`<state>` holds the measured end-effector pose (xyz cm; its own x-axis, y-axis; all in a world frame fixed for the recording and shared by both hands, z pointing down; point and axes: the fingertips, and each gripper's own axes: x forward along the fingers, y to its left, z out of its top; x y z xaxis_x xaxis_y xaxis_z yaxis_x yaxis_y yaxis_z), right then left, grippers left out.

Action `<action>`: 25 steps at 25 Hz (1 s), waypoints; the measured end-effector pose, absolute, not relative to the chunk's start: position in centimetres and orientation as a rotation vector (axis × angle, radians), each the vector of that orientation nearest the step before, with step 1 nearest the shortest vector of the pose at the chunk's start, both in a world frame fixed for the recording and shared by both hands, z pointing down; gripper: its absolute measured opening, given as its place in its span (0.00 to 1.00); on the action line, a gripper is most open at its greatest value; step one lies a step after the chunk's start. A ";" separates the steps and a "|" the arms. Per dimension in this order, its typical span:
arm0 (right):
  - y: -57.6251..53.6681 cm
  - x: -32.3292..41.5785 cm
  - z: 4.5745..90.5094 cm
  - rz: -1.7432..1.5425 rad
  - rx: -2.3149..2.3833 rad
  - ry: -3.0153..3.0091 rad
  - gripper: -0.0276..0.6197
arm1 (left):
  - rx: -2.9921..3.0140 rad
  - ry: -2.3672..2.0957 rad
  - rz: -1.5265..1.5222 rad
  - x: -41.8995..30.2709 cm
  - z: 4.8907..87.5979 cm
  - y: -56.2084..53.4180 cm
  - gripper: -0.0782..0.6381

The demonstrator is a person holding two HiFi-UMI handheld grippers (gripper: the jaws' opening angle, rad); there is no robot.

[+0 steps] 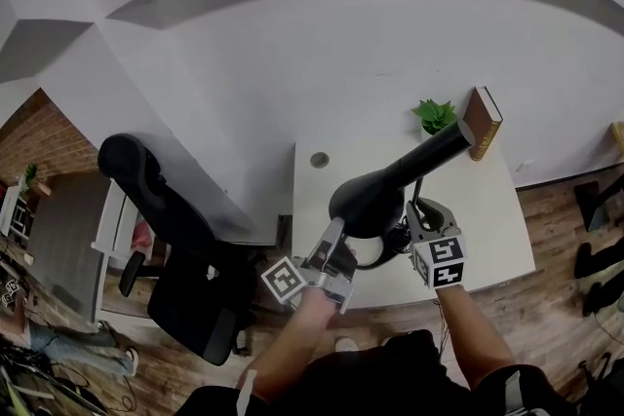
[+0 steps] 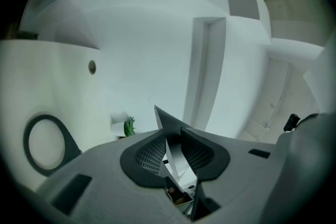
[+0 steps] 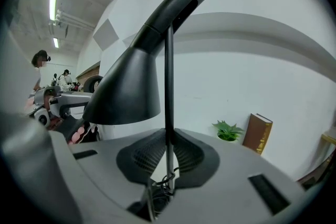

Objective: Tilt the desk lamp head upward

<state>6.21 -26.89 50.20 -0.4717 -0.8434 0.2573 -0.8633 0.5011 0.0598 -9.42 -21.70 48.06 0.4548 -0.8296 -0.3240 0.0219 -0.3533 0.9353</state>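
A black desk lamp stands on the white desk [image 1: 492,205], its cone-shaped head [image 1: 375,195] near the front edge and its neck slanting up to the back right. My left gripper [image 1: 336,235] is at the head's near rim; in the left gripper view the pads of that gripper [image 2: 170,152] press on the thin edge of the shade [image 2: 167,131]. My right gripper [image 1: 417,209] is just right of the head. In the right gripper view that gripper [image 3: 168,152] is shut on the thin black stem [image 3: 169,86], with the shade [image 3: 123,92] at its upper left.
A small potted plant [image 1: 435,115] and a brown book [image 1: 482,122] stand at the desk's back right against the wall. A cable hole [image 1: 319,160] lies at the desk's left. A black office chair [image 1: 161,209] stands left of the desk. People are far off in the right gripper view.
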 end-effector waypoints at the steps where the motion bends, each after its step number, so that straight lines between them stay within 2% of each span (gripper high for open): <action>1: -26.9 6.2 50.2 0.113 1.453 -2.497 0.10 | 1.724 -0.714 -1.049 -9.6 47.8 -21.6 0.22; 15: -26.8 6.1 50.1 0.106 1.454 -2.479 0.10 | 1.963 -0.872 -1.125 -14.3 40.8 -20.9 0.19; 25: -26.9 6.1 50.0 0.095 1.455 -2.481 0.10 | 2.283 -1.021 -1.018 -16.2 34.7 -20.8 0.19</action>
